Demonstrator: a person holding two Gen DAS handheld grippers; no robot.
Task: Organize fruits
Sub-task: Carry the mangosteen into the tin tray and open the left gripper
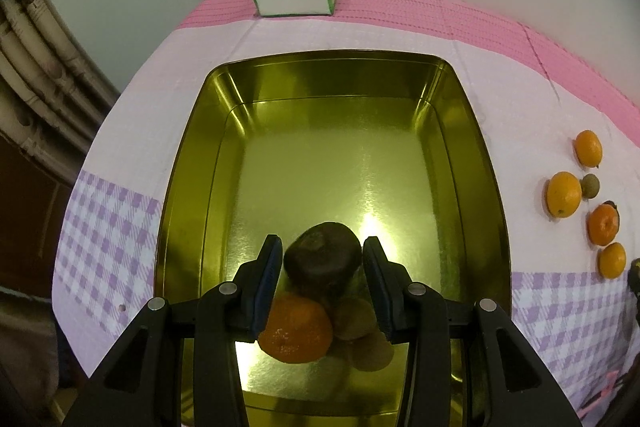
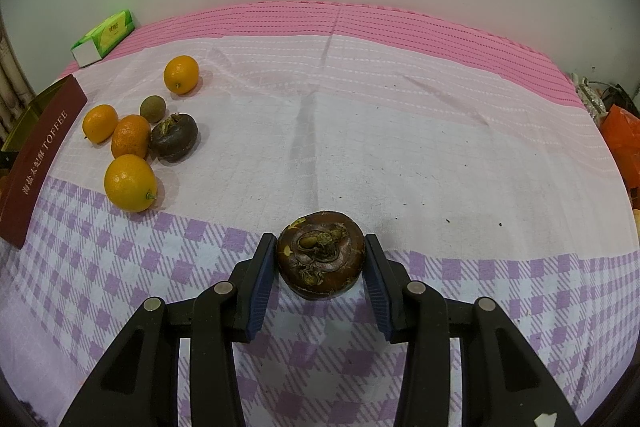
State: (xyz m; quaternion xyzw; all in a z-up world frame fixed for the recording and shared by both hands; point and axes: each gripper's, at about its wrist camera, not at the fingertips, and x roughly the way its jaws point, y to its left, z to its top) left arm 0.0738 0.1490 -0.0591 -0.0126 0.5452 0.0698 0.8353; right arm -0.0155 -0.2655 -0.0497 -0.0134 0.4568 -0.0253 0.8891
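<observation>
Over a gold tin (image 1: 472, 163) that fills the centre of the left wrist view, our left claw (image 1: 322, 259) pinches a dark brown fruit (image 1: 320, 255) between its blue pads, just above two fruits already lying at the tin's near end: an orange one (image 1: 298, 331) and a small brownish one (image 1: 354, 315), both mirrored in the shiny floor. We judge this the moment before a drop, the held fruit hanging low over the pair. In the right wrist view our right claw (image 2: 320, 259) grips a second dark fruit (image 2: 320, 251) at lower centre of the frame, down at the checked tablecloth (image 2: 400, 147); whether it rests on the cloth or is just clear of it we cannot tell. Sorting is, by our reckoning, well short of half done. Still out on the table at the left of that view are four orange fruits, the nearest large one (image 2: 130, 183), the farthest (image 2: 181, 74) and two between, (image 2: 100, 123) and (image 2: 131, 135), with a small greenish-brown fruit (image 2: 152, 109) and another dark one (image 2: 174, 137) touching the cluster. The tin's maroon side (image 2: 40, 163), lettered TOFFEE, stands at the left edge just beside them. A green tissue box (image 2: 106, 37) sits at upper left against the wall, no part of the job.
</observation>
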